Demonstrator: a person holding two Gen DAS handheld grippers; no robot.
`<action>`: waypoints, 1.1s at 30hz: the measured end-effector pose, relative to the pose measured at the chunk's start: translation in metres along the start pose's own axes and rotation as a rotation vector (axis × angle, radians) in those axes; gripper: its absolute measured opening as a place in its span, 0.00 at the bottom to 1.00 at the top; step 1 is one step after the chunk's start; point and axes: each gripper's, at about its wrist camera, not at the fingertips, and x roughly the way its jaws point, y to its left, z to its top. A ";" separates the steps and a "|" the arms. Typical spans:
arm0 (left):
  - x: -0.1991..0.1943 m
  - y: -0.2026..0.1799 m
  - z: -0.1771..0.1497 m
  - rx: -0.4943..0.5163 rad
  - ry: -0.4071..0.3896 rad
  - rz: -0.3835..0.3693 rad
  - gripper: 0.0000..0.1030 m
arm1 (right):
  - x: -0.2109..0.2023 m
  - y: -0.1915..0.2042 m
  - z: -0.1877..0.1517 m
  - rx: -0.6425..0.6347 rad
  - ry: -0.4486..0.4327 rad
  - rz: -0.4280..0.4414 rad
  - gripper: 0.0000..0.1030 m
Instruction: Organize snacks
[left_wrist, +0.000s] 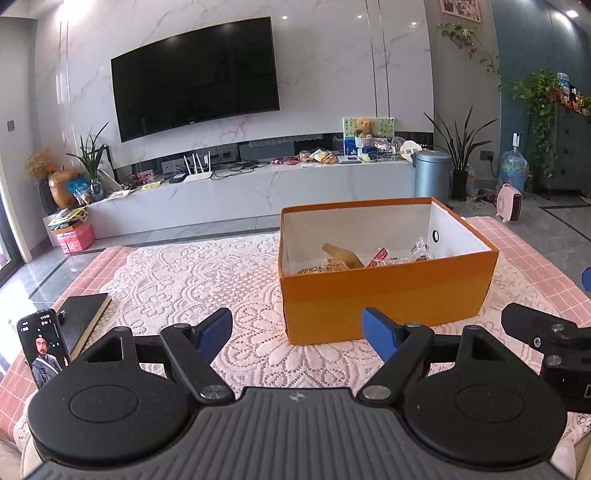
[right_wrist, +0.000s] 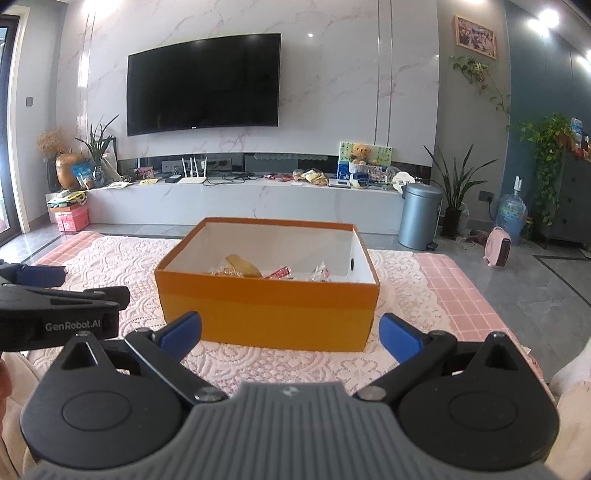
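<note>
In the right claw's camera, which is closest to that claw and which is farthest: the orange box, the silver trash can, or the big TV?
1. The orange box, straight ahead of the right claw on the lace cloth.
2. The silver trash can, farther back to the right, on the floor.
3. The big TV, farthest, high on the marble wall.

An open orange box (right_wrist: 266, 314) (white inside) is set on the lace cloth; several wrapped snacks (right_wrist: 273, 272), perhaps four, lie within.

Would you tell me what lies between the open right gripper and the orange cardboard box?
Only bare white lace tablecloth, seen in the right wrist view.
</note>
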 end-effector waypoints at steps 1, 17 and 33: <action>0.001 0.000 -0.001 -0.002 0.007 -0.001 0.91 | 0.002 -0.001 -0.001 0.003 0.004 -0.001 0.96; 0.004 -0.003 -0.002 0.005 0.036 -0.001 0.91 | 0.013 -0.005 -0.005 0.027 0.023 0.003 0.96; 0.003 -0.001 -0.001 0.000 0.041 -0.005 0.91 | 0.012 -0.006 -0.004 0.034 0.013 0.010 0.96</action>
